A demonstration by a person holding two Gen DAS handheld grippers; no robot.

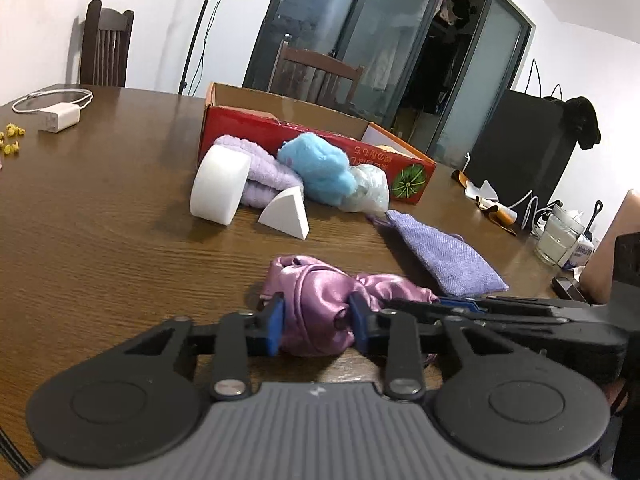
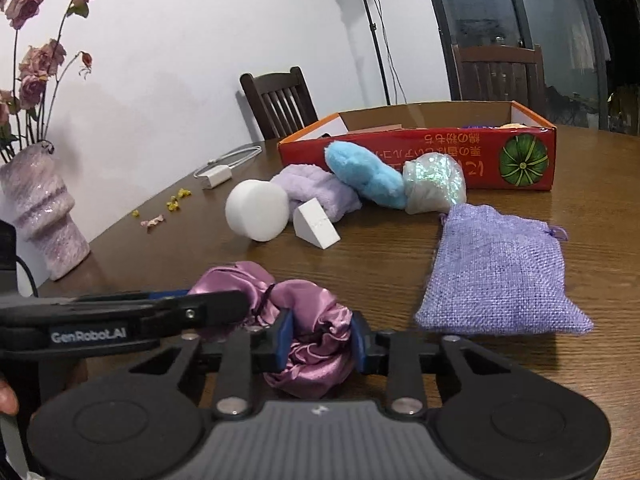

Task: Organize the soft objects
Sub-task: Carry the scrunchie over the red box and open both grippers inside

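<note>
Both tongs (image 1: 316,322) (image 2: 320,340) pinch the satin pouch (image 1: 320,304).

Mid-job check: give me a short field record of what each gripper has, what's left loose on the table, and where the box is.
left gripper: shut on satin pouch
right gripper: shut on same satin pouch
loose by box: foam disc, foam wedge, towel, blue fluff, shiny bundle
woven bag: flat, right of pouch
box: open, behind pile
</note>
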